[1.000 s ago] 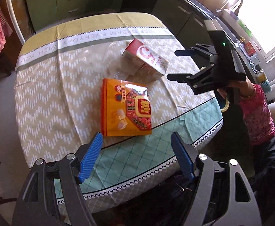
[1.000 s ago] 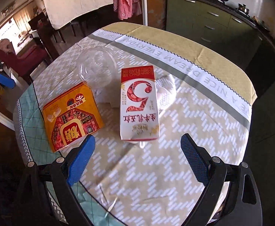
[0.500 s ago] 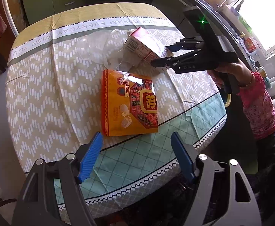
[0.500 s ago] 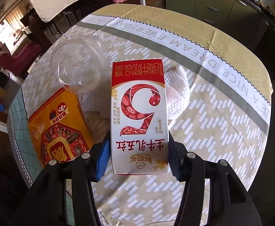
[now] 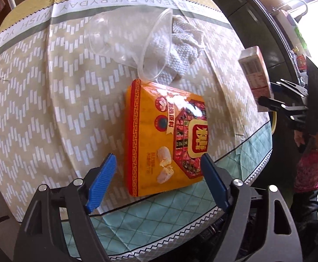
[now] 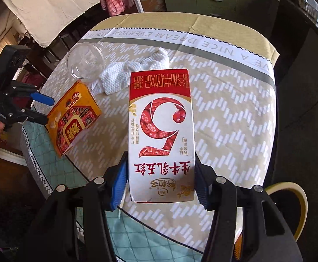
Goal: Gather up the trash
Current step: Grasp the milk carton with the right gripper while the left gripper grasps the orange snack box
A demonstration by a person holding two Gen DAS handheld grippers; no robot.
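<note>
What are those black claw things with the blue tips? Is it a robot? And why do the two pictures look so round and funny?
No robot: a person holds a grabber tool in each hand, and each tool carries a wide, round-looking camera that peers along its own two fingers. One picture comes from the left gripper, the other from the right gripper. They are tidying trash off a table with a patterned tablecloth. The right gripper is squeezing a red and white milk carton, which is lifted off the cloth. The left gripper is open, coming down around an orange snack packet without touching it yet. A clear plastic cup lies on its side against a crumpled white paper towel.
</note>
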